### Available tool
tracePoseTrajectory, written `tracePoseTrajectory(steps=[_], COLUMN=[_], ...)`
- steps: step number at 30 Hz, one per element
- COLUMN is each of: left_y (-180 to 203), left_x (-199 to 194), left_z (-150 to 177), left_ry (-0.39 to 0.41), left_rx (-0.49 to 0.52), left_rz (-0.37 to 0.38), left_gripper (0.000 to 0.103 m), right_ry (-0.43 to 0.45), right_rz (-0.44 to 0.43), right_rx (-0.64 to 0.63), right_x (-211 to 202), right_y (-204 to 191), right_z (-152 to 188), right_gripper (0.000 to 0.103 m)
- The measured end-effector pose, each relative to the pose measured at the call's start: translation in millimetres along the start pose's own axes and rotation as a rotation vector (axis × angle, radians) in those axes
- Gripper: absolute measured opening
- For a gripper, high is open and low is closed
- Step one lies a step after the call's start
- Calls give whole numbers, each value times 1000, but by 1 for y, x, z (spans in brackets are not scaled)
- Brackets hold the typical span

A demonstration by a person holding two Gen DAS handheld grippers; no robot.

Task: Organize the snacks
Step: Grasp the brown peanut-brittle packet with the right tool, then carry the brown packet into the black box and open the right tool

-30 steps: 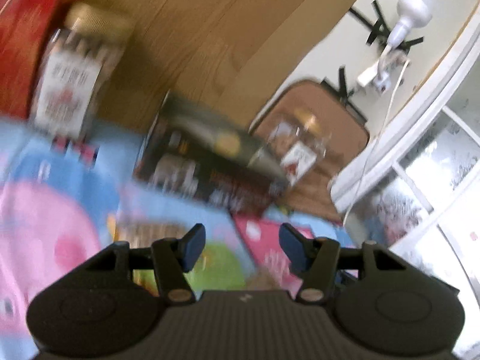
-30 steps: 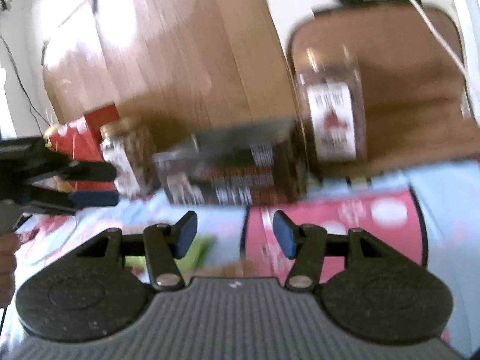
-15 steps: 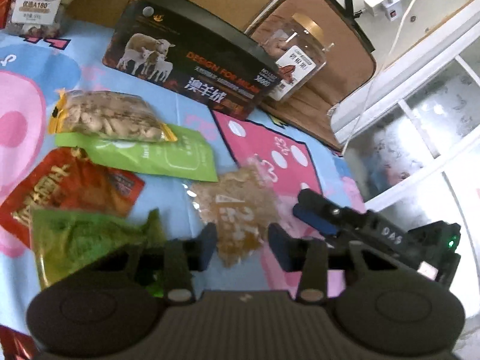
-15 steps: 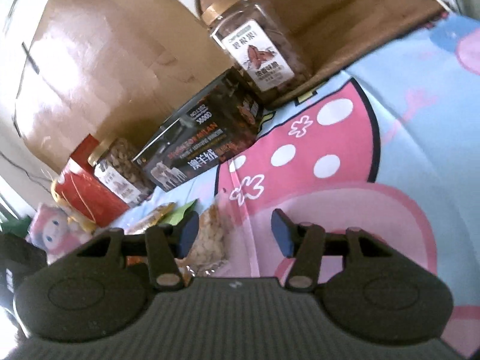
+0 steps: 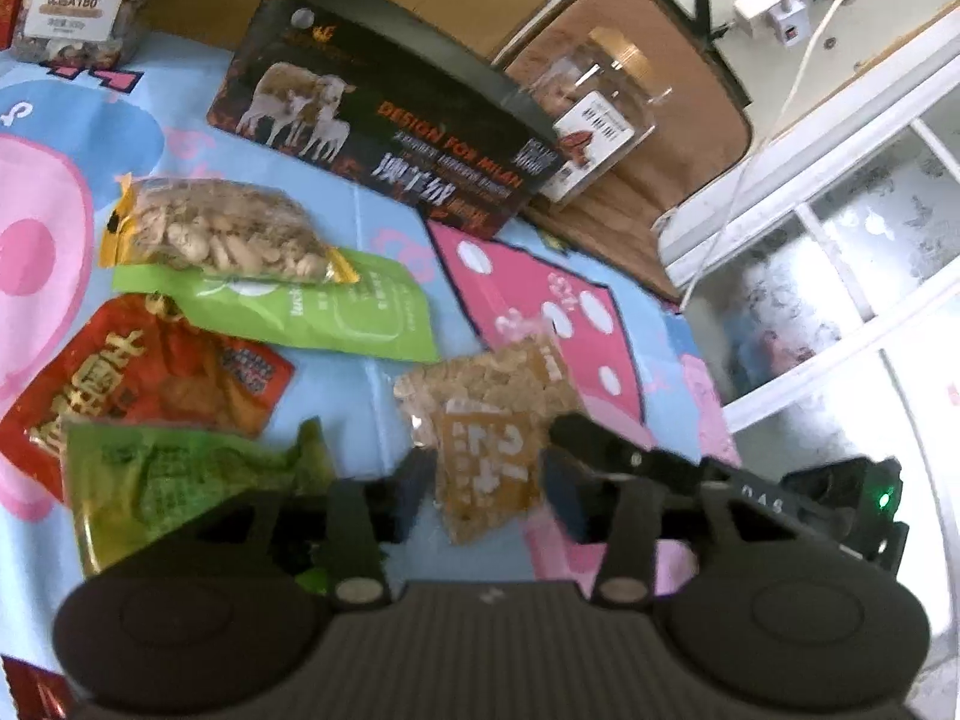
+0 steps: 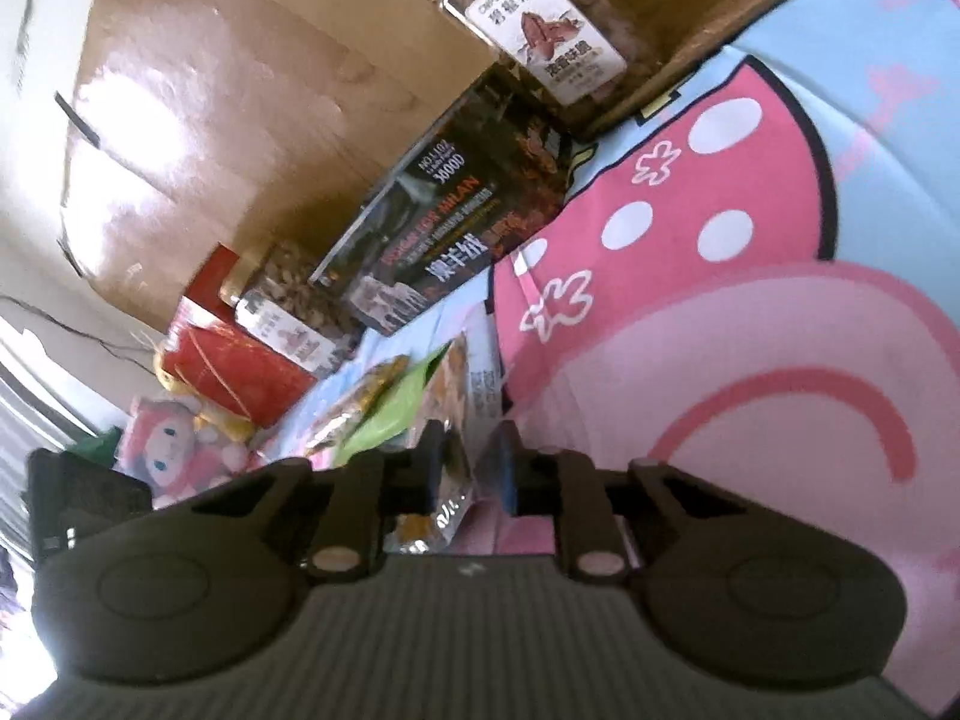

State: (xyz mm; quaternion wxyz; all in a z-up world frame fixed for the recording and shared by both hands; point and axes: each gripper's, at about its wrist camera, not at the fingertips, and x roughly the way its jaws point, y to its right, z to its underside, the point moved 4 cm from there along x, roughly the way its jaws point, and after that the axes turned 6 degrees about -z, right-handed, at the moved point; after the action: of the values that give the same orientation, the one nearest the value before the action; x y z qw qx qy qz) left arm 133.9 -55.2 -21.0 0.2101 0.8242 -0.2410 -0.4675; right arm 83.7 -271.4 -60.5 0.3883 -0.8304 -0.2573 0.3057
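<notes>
Pinching the near edge of the clear peanut-brittle packet (image 6: 456,420) in my nearly closed right claw (image 6: 465,468), I keep my left claw (image 5: 486,495) hovering wide open and empty just above it, ready to help.

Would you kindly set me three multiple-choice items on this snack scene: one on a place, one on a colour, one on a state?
1. The peanut bag lies: A on the green packet's edge; B in a bowl; C atop a jar.
2. The sheep box is: A white; B black; C blue.
3. The left gripper is: A open; B shut on a jar; C out of view.
Answers: A, the bag overlaps the packet; B, its printed faces are black; A, its fingers stand apart, clamping nothing.
</notes>
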Motion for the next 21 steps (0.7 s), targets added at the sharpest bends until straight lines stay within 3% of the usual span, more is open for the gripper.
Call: tracePoseTrajectory(steps=[2, 3, 9, 11, 17, 19, 21], left_y=[3, 4, 11, 18, 30, 30, 32], left_x=[-6, -9, -5, -5, -7, -8, -12], left_z=[-1, -1, 2, 4, 7, 7, 5], left_ry=[34, 56, 36, 34, 19, 14, 19], left_rx=[11, 13, -29, -22, -37, -62, -72], left_rz=[-36, -49, 24, 52, 119, 153, 202], left_gripper=[99, 103, 101, 96, 94, 84, 58], right_ry=[24, 35, 76, 97, 131, 122, 109], right_rz=[3, -6, -184, -261, -468, -501, -499], right_rx=[16, 39, 355, 440, 533, 519, 494], right_x=[-9, -14, -41, -47, -55, -56, -58], right_y=[1, 4, 35, 40, 29, 20, 15], right_z=[2, 3, 14, 16, 8, 4, 3], right_gripper=[18, 17, 14, 14, 14, 14, 15])
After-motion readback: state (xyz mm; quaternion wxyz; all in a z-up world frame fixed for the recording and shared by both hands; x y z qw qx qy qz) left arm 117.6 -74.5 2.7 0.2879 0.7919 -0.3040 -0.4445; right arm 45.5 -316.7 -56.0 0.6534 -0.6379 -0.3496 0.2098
